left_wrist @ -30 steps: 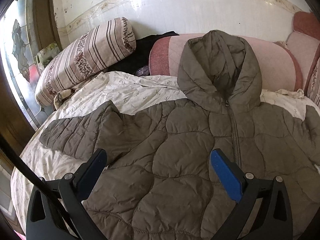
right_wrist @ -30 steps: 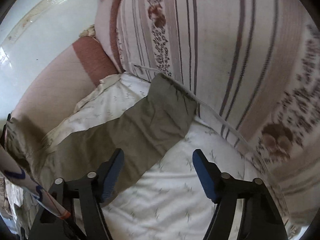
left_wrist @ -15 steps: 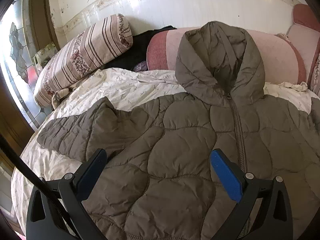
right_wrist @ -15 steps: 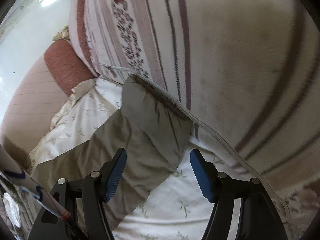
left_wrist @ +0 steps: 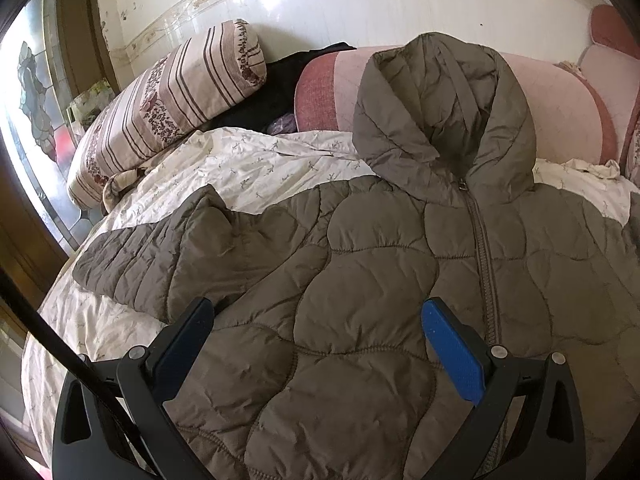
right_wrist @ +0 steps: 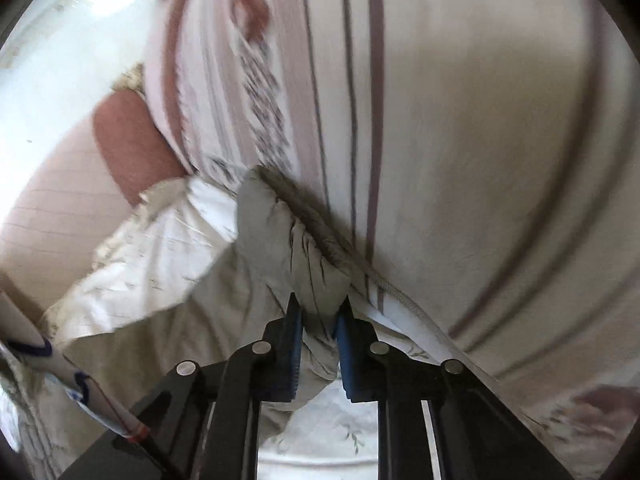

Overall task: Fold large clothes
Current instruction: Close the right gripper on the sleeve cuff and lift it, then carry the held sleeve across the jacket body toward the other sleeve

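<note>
An olive quilted hooded jacket [left_wrist: 380,264] lies spread front up on the bed, zipped, with its hood [left_wrist: 444,120] leaning on a pink cushion. My left gripper [left_wrist: 316,344] hovers open above the jacket's lower front with nothing between its blue pads. The jacket's left sleeve [left_wrist: 160,256] lies out to the side on the sheet. In the right wrist view, the end of the other sleeve [right_wrist: 280,240] lies against a striped pillow. My right gripper [right_wrist: 318,312] is closing its jaws on that sleeve end, and the fabric is bunched and pinched between the pads.
A floral white sheet [left_wrist: 248,164] covers the bed. A striped bolster [left_wrist: 172,96] and a black garment [left_wrist: 276,84] lie at the back left, with the pink cushion [left_wrist: 560,112] along the tiled wall. A big striped pillow [right_wrist: 460,120] crowds the right gripper. A glass door [left_wrist: 36,92] stands at the left.
The right gripper has moved in toward the sleeve end, and its jaws have gone from wide apart to pinching the fabric. The left gripper stays open and has hardly moved.
</note>
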A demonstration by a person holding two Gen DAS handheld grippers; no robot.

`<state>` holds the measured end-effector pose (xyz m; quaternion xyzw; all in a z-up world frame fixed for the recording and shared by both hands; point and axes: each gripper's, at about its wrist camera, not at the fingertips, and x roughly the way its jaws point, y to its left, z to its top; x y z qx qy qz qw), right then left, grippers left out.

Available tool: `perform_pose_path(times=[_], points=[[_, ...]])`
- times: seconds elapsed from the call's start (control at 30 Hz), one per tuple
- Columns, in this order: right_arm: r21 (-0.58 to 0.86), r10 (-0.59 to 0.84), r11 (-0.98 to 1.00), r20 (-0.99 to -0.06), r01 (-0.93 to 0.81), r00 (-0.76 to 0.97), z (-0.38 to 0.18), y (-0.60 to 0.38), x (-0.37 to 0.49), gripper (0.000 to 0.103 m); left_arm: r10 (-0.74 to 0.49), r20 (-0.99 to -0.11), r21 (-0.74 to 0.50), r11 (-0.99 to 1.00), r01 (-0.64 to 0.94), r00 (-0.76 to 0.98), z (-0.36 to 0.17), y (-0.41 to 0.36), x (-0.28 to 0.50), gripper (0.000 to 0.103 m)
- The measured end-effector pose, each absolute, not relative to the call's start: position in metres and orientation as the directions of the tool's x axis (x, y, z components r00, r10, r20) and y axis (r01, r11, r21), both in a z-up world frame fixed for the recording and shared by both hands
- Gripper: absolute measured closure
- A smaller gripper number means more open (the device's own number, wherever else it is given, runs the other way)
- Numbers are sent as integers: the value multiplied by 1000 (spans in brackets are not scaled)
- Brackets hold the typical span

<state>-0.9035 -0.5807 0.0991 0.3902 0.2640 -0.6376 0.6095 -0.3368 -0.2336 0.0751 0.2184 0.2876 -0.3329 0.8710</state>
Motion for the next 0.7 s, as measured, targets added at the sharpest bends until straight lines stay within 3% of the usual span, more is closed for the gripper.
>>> perform_pose_path(times=[0.37,0.7], points=[[202,-705,11,-693,979,152,233,-508,-874,87,-474,-657,132,694,708,587,91,-220,-333,0],[217,-732,131,-637,967,242,297,-456,-816,87,-508,-647,75,700,710,569,110,-206,-325,0]])
